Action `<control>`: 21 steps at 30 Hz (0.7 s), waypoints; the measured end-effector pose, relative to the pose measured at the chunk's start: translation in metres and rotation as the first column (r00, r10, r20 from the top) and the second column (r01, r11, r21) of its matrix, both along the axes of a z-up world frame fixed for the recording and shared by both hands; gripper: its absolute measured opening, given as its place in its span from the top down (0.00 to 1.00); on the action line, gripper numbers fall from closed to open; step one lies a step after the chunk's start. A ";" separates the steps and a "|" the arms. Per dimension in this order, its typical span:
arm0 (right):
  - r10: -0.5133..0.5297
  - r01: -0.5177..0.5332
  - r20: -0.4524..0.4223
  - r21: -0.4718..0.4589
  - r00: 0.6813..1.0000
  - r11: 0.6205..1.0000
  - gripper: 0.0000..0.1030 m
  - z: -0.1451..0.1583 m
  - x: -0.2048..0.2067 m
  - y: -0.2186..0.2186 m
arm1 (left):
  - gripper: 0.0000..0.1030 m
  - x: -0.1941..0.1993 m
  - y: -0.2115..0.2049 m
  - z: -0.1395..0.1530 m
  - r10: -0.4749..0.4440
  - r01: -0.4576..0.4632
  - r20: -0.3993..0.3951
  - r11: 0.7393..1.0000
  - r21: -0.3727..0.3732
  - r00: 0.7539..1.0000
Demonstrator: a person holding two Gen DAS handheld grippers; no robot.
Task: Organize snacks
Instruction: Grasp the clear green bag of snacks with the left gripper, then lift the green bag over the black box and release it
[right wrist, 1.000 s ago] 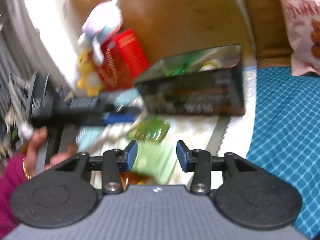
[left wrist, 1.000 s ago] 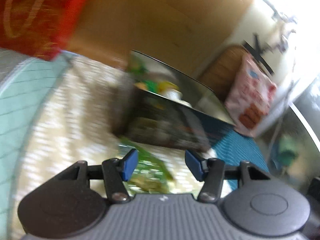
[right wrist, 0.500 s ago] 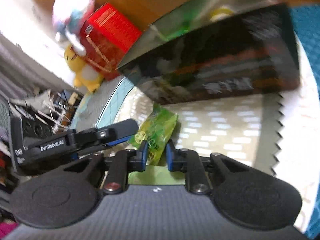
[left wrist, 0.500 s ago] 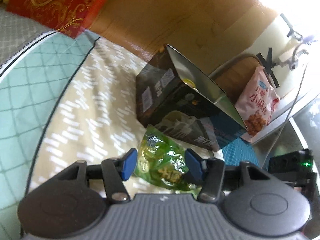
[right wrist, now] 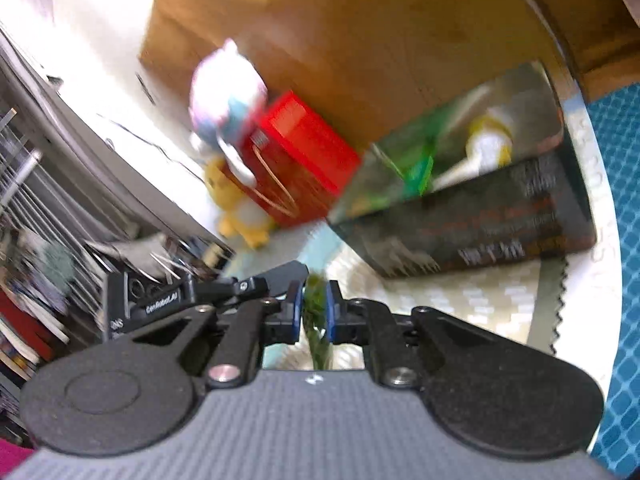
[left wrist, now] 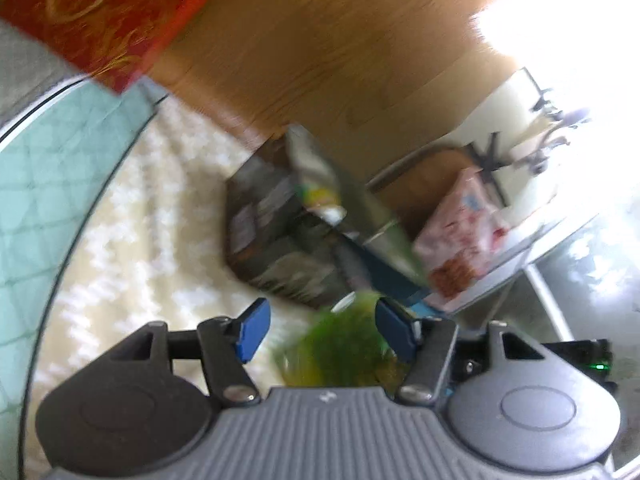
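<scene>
My right gripper (right wrist: 311, 312) is shut on a green snack packet (right wrist: 316, 320), held edge-on between the blue pads, lifted off the patterned cloth. The same packet (left wrist: 340, 348) shows blurred in the left wrist view, between my left gripper's fingers. My left gripper (left wrist: 320, 332) is open and holds nothing. A dark open box (right wrist: 480, 232) with snacks inside lies ahead of both grippers; it also shows in the left wrist view (left wrist: 280, 248).
A red box (right wrist: 304, 160) and plush toys (right wrist: 228, 96) stand at the back left by a wooden panel (right wrist: 360, 40). A pink snack bag (left wrist: 464, 236) leans at the right. A blue checked cloth (right wrist: 620, 240) lies to the right.
My right gripper closed on the green packet and lifted it off the cloth. The left gripper stayed open and shifted a little.
</scene>
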State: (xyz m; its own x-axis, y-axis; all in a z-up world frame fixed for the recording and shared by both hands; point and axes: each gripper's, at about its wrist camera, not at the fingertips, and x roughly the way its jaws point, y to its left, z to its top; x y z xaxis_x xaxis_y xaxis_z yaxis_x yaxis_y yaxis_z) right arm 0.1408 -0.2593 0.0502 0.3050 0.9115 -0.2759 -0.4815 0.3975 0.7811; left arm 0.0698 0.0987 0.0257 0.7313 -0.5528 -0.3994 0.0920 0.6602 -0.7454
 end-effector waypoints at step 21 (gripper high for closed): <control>-0.139 0.116 -0.162 -0.143 0.977 0.983 0.84 -0.051 -0.048 -0.067 | 0.43 0.009 -0.060 -0.002 -0.279 0.286 -0.112 0.957 0.055 0.954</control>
